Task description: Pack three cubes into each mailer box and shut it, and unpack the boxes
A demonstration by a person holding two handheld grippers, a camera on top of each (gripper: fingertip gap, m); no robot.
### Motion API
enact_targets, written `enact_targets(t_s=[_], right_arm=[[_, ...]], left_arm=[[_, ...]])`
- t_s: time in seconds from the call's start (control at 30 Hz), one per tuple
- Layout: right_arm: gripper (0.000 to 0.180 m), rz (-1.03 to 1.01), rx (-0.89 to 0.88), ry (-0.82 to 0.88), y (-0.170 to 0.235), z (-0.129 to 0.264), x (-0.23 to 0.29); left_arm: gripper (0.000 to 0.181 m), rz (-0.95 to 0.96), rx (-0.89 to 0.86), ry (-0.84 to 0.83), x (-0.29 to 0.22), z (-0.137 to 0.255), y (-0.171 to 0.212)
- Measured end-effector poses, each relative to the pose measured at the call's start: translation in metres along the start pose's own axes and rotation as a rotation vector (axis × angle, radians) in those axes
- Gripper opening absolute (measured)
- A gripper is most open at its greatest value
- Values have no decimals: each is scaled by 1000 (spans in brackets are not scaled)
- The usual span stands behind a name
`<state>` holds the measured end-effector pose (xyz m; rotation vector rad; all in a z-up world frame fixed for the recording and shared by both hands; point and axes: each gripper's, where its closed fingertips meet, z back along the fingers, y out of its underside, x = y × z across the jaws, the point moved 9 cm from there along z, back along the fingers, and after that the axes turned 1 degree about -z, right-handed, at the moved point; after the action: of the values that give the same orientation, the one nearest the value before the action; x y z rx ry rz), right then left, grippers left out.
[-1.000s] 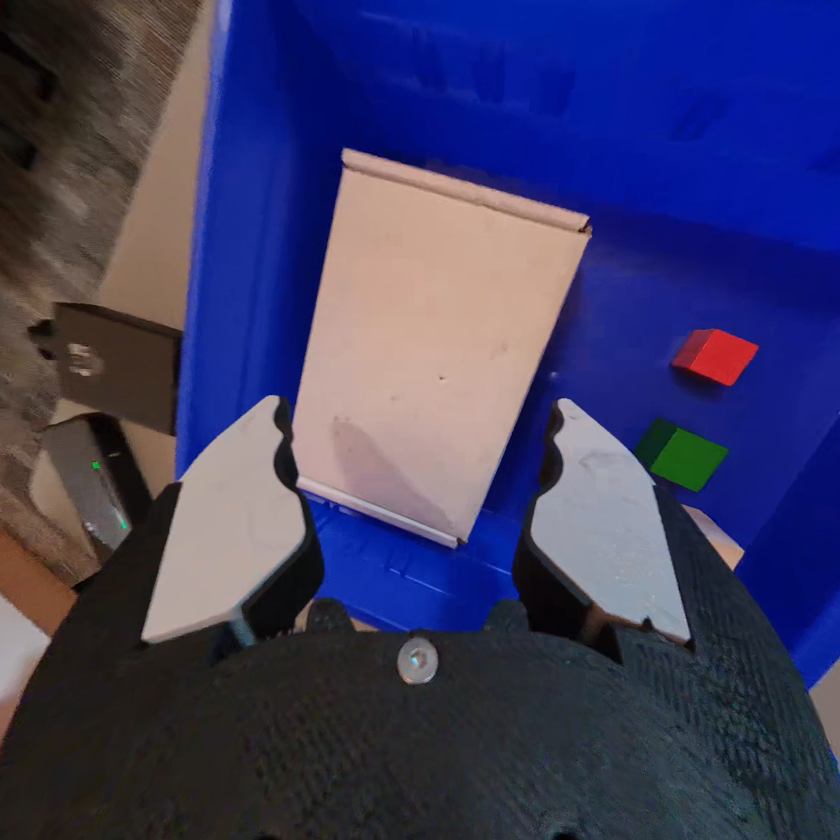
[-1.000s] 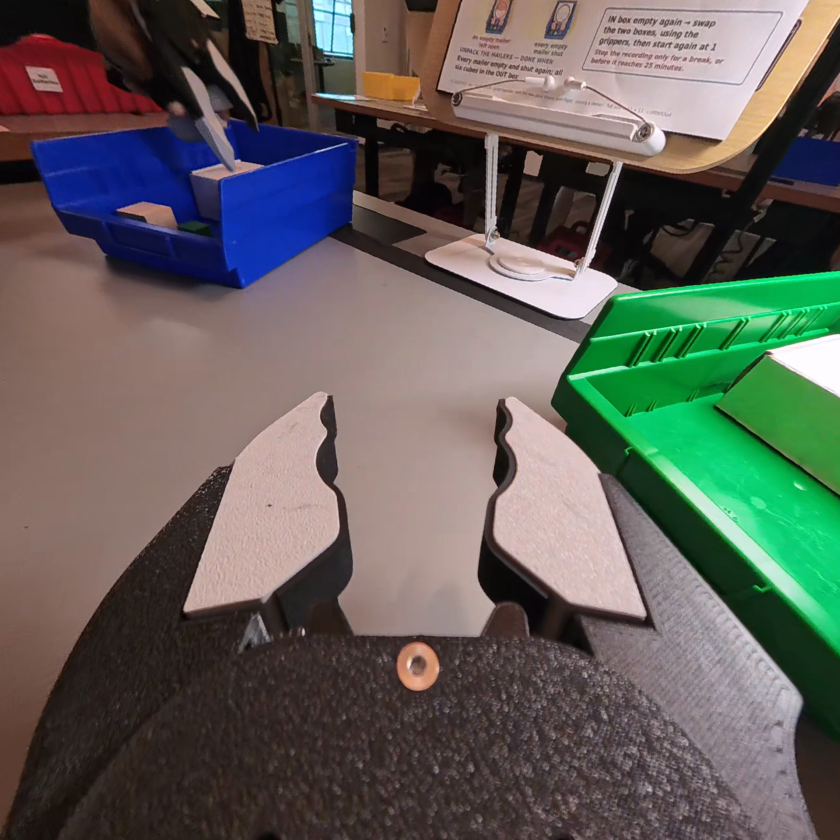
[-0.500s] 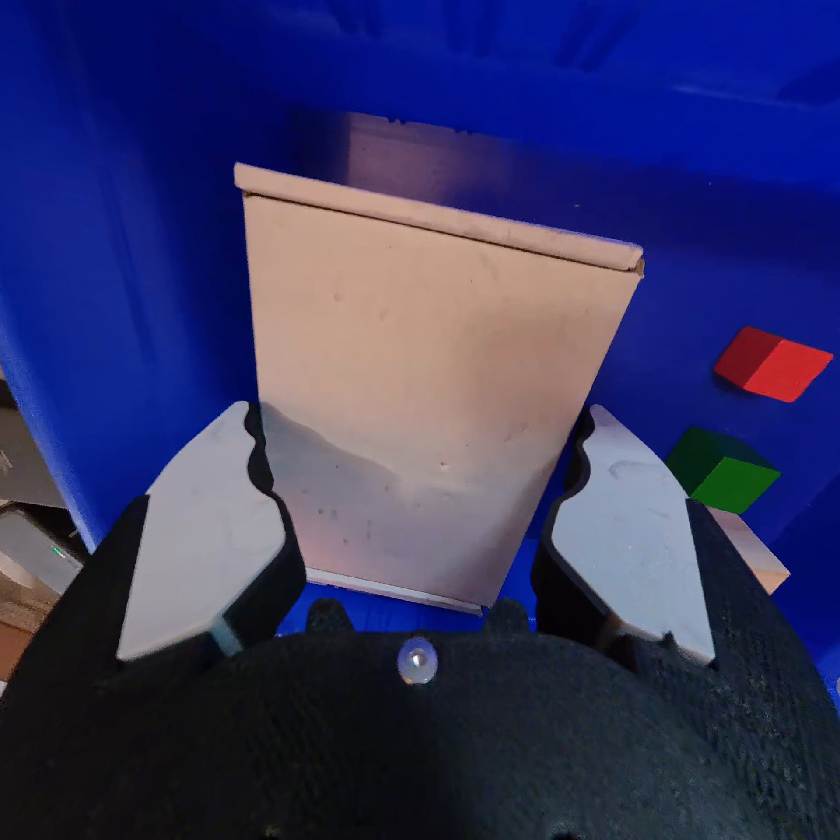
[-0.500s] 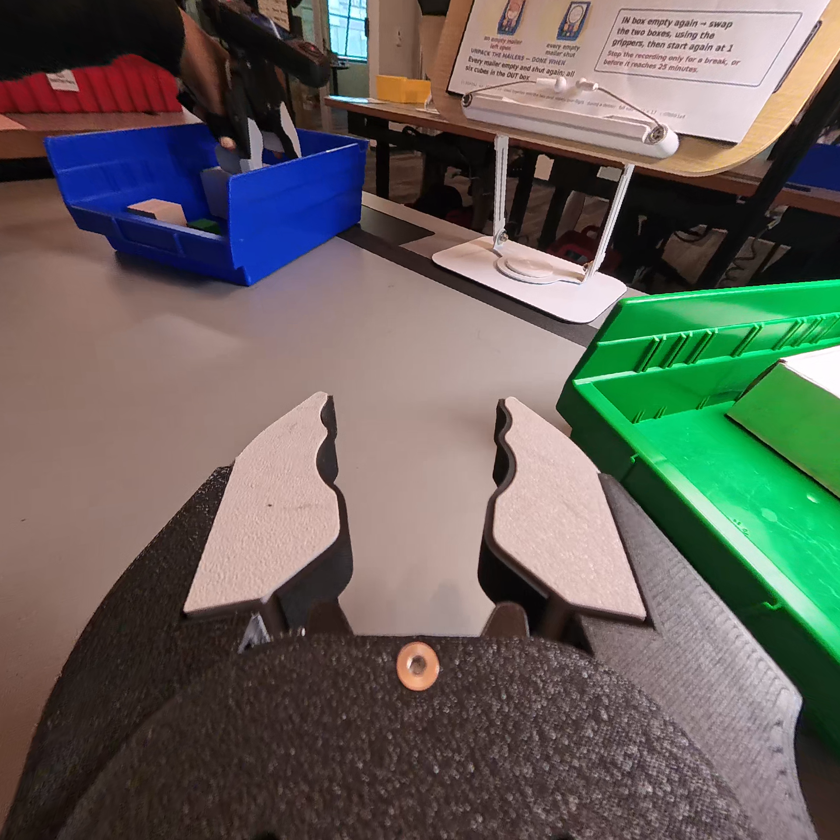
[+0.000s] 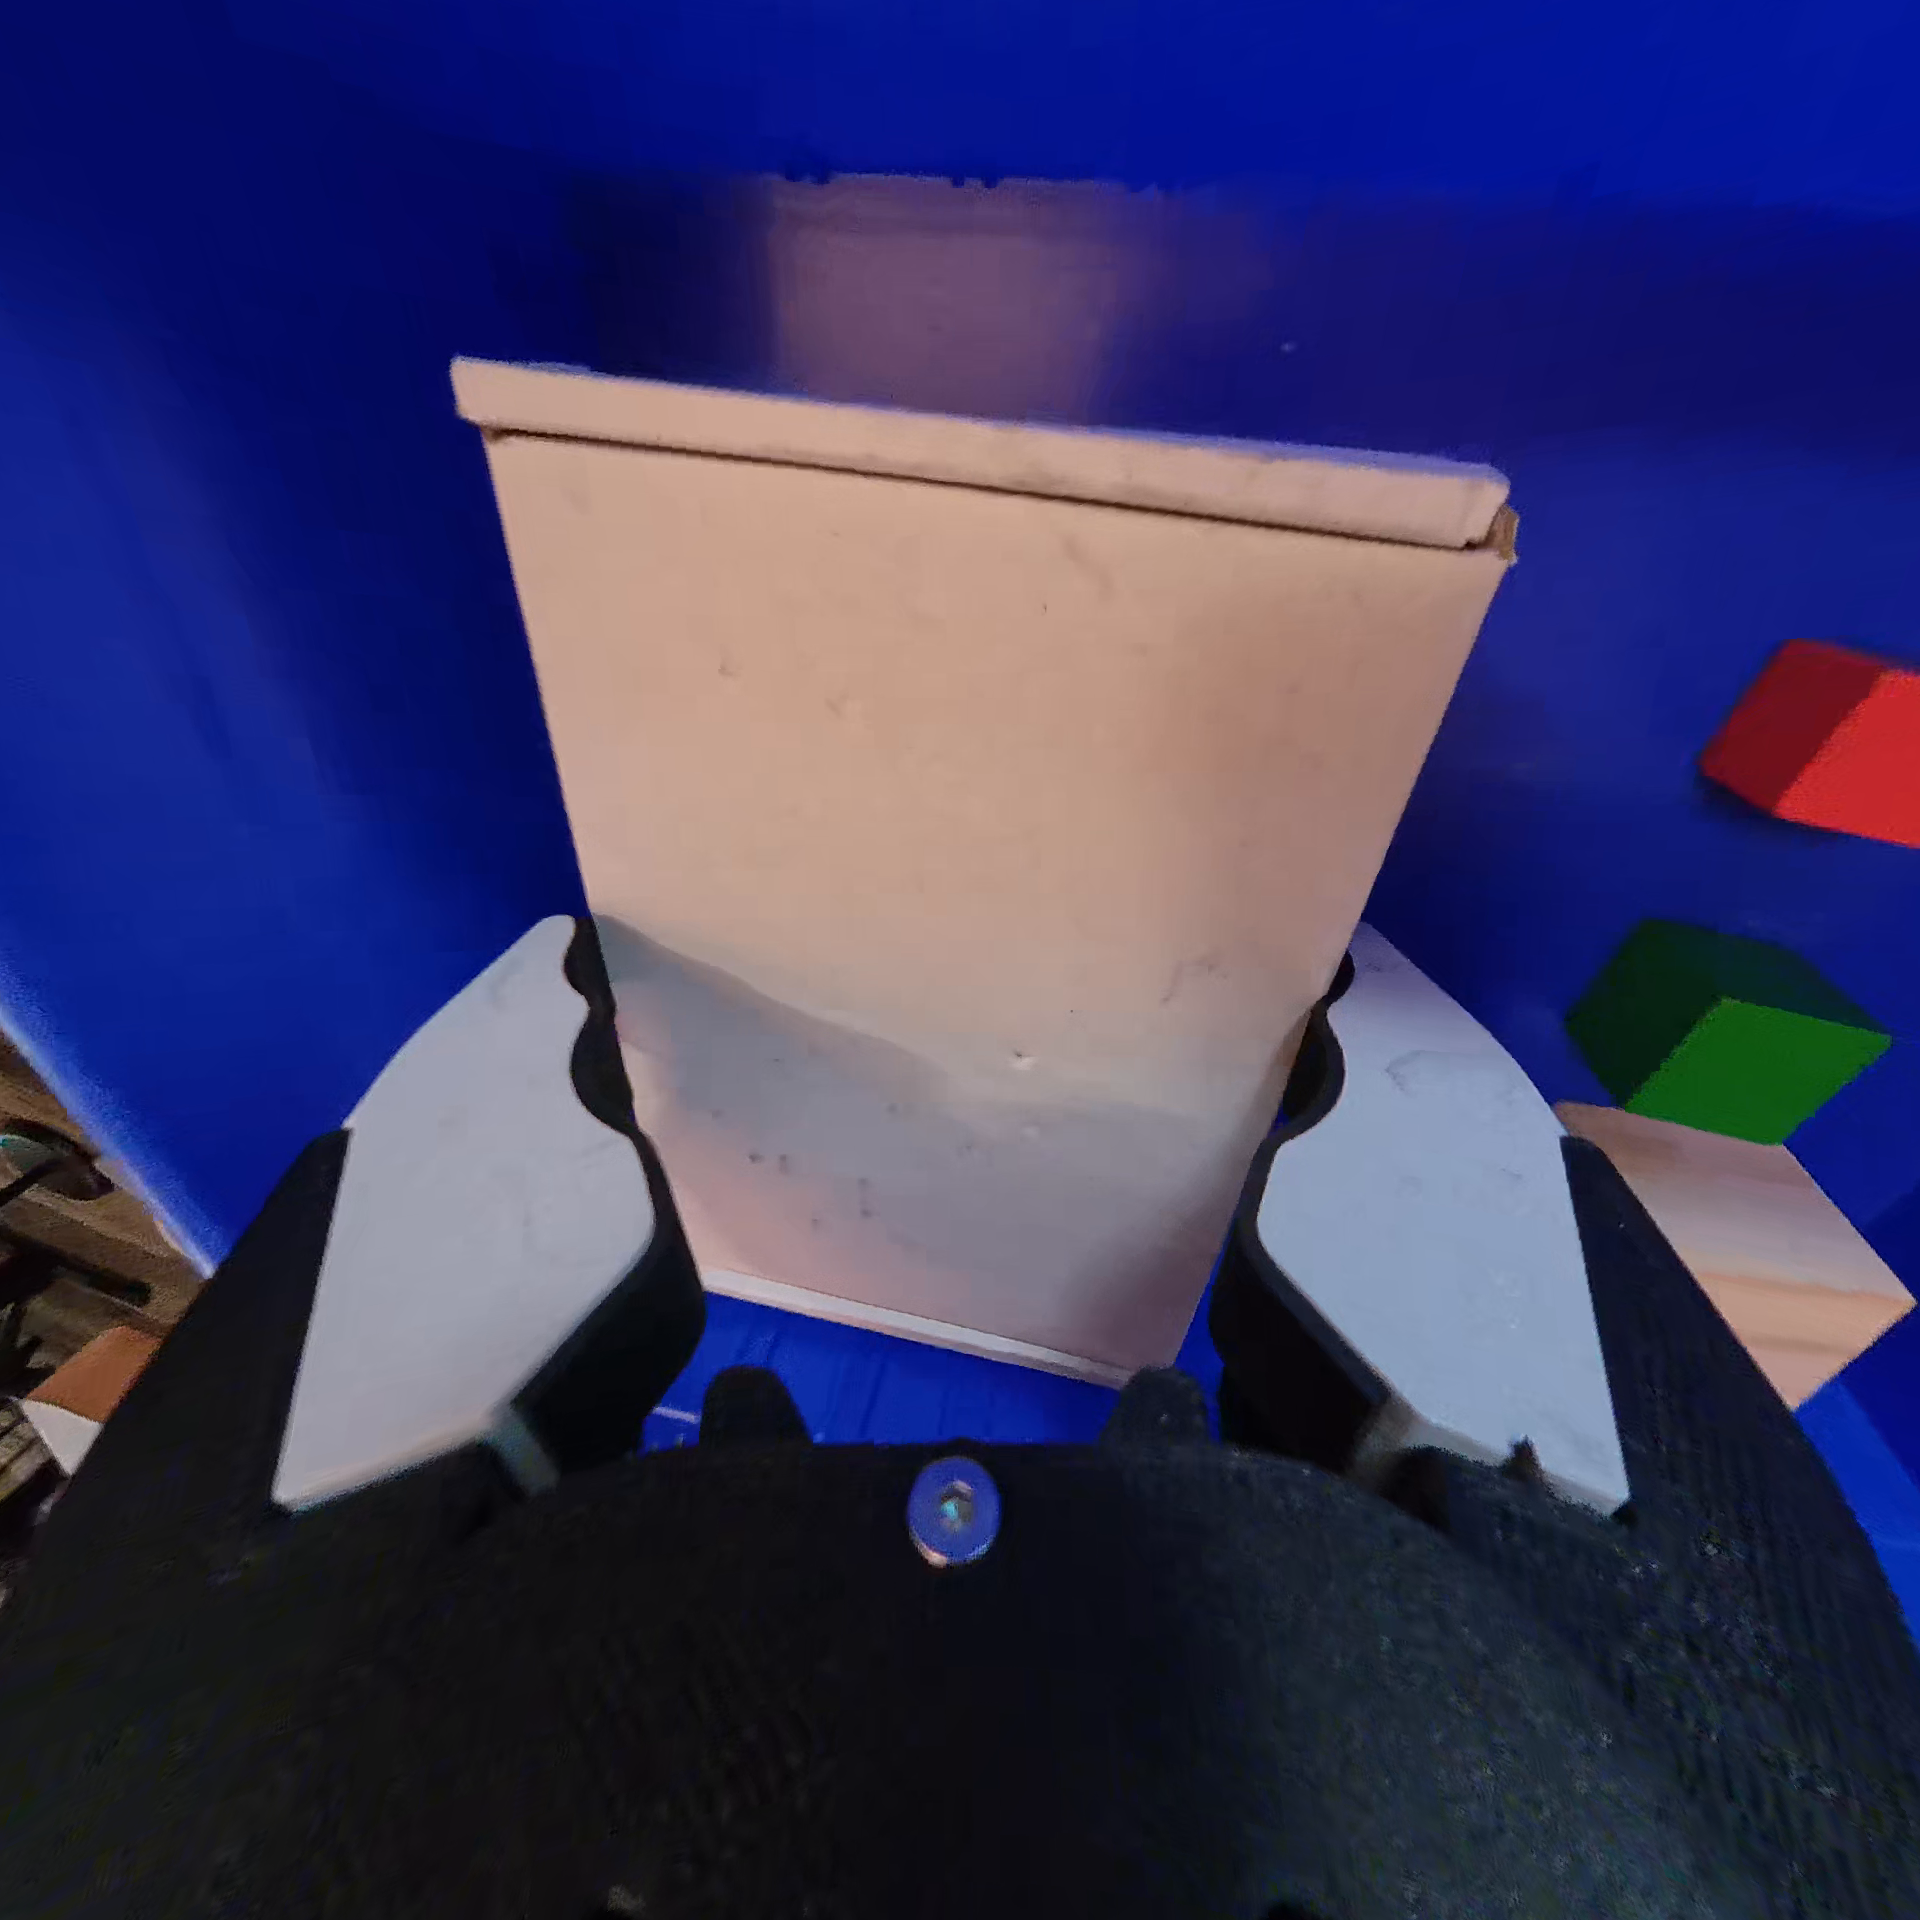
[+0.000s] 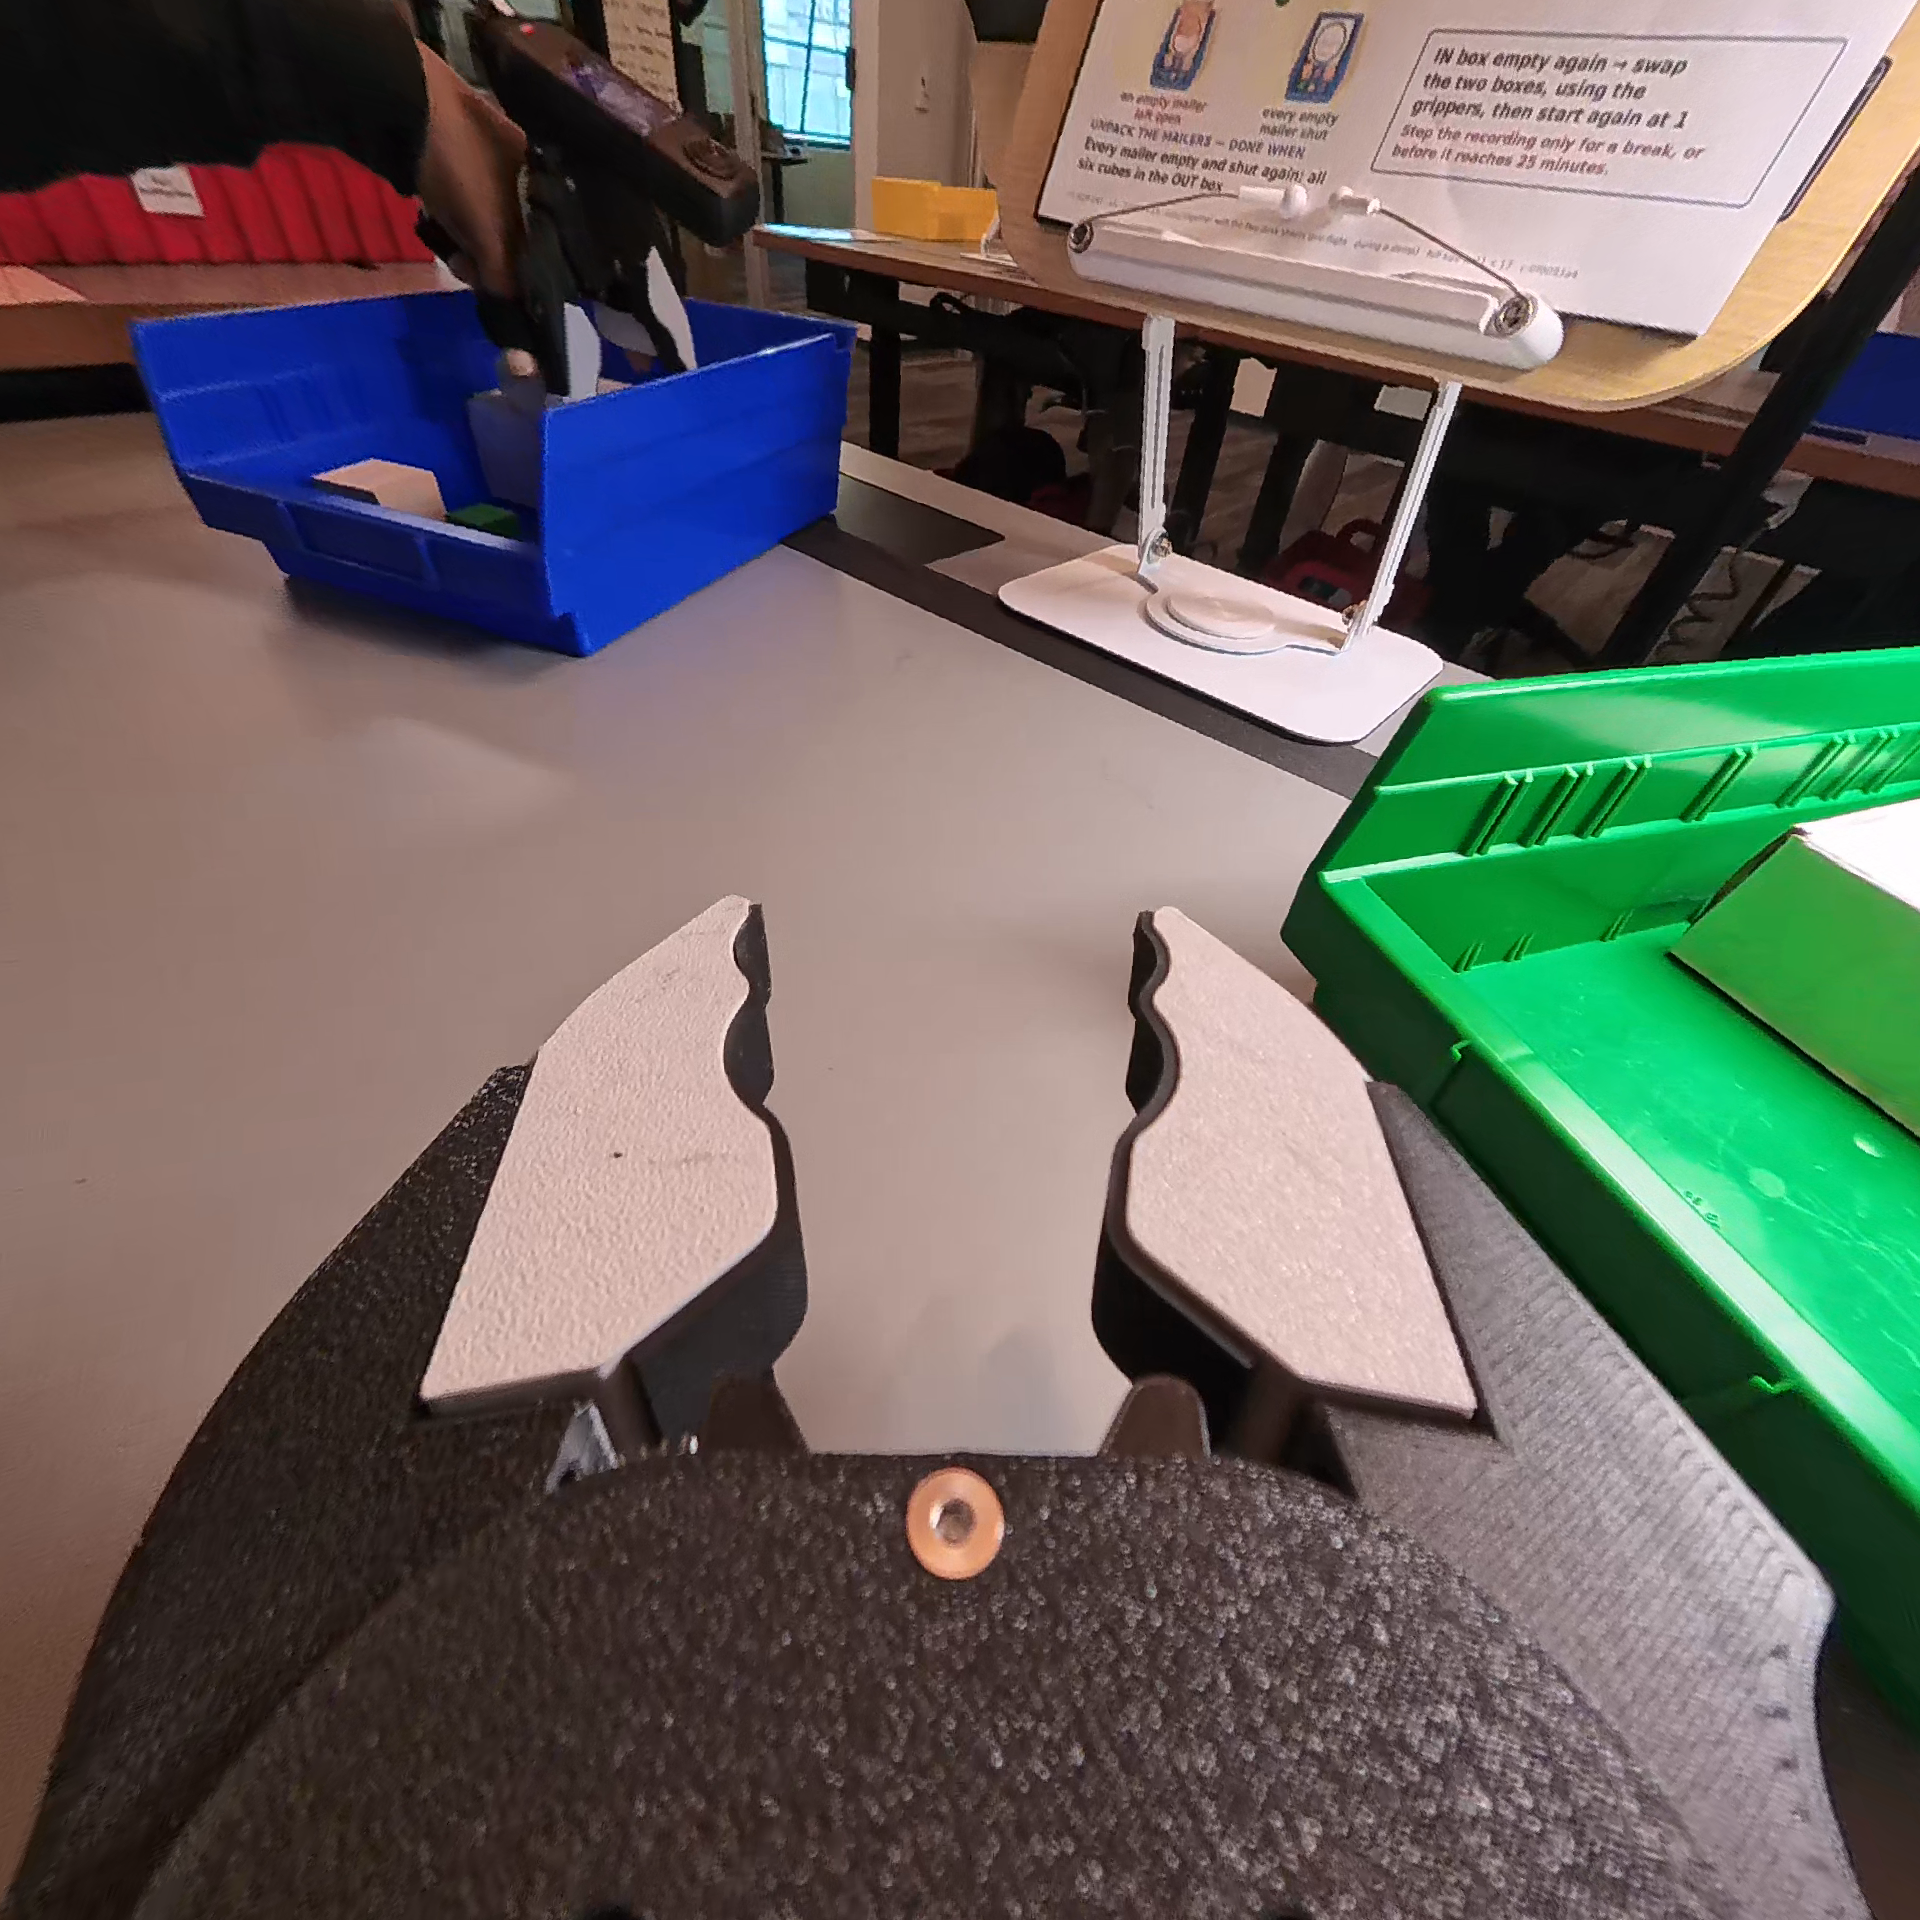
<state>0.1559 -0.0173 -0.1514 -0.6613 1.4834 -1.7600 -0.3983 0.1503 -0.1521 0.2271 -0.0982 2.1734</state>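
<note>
Closed pale cardboard mailer box [image 5: 977, 831] inside blue plastic bin [image 5: 260, 623], flanked by left gripper [image 5: 961, 977] jaws, wide open, contact unclear. Beside it: red cube [image 5: 1829, 743], green cube [image 5: 1730, 1023]. Right gripper [image 6: 948, 961] over grey surface [image 6: 520, 831], jaws open, empty.

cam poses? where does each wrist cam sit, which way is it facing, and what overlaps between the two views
Left wrist view: on the left gripper, looking down into the blue bin at the white mailer box between its open fingers; red cube and green cube at right.
Right wrist view: on the right gripper, low over the grey table, facing the document stand; green bin at right; own open fingers show.
Shared: blue bin, mailer box, green cube and left gripper, far left in the right view.
</note>
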Motion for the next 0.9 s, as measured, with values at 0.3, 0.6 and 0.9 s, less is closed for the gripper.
enact_targets(t_s=[0.3, 0.6, 0.9], right_arm=[[67, 10, -2, -14, -1, -1, 1], [67, 57, -28, 5, -9, 7, 3], [68, 155, -43, -42, -19, 8, 29]], left_arm=[[126, -30, 21, -22, -8, 0, 2], [118, 9, -151, -125, -16, 78, 5], [116, -134, -386, -84, -104, 178, -22]])
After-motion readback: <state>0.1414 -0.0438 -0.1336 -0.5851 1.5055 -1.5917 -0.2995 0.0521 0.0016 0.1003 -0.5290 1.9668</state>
